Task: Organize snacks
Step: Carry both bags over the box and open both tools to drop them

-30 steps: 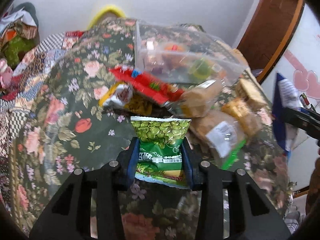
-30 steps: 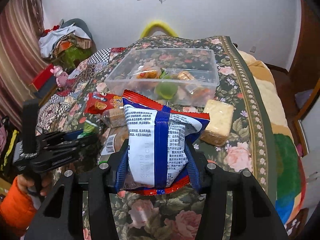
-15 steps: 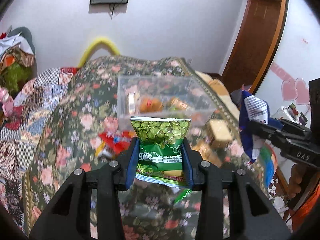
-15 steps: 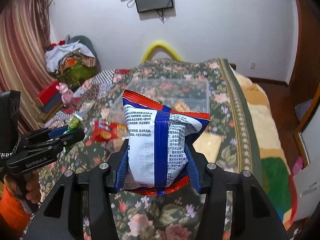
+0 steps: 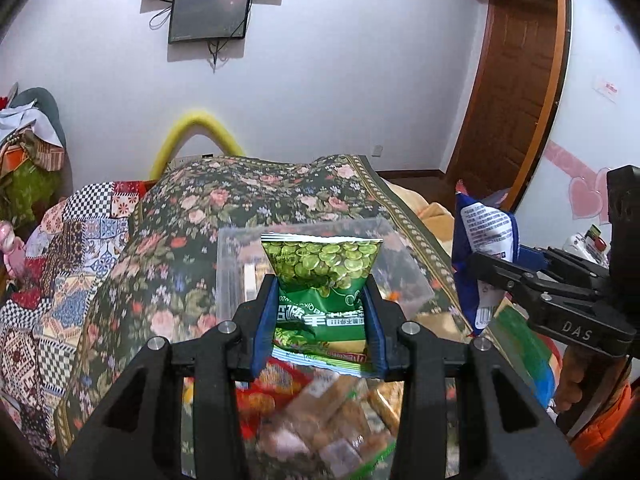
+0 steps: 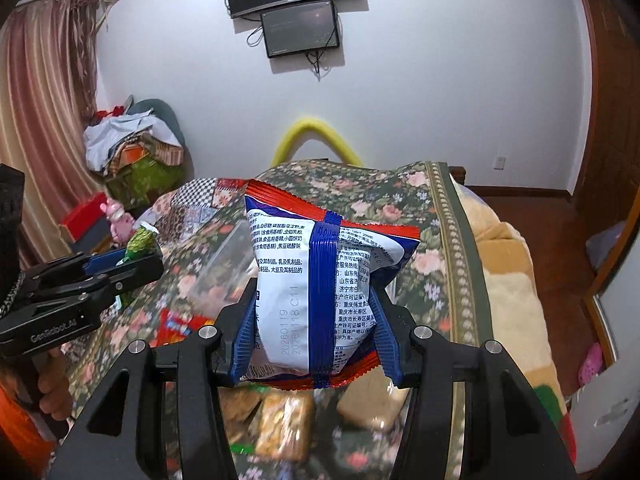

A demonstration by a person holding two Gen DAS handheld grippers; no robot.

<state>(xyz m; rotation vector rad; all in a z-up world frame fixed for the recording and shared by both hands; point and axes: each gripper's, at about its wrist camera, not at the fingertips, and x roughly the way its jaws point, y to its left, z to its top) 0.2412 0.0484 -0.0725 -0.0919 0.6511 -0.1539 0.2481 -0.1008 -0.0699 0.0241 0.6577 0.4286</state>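
Both jaws clamped: left gripper [image 5: 320, 316] pinches green pea bag [image 5: 322, 276], right gripper [image 6: 314, 328] the blue-white bag [image 6: 320, 288], both above bed's mid w/ clear bin [image 5: 228, 276] ahead—slick puffy foil could slip out, miss bin.

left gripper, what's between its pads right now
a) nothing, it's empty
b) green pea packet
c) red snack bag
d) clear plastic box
b: in the left wrist view the left gripper is shut on the green pea packet, its blue pads pressing both sides, while the clear box sits behind it on the bed.
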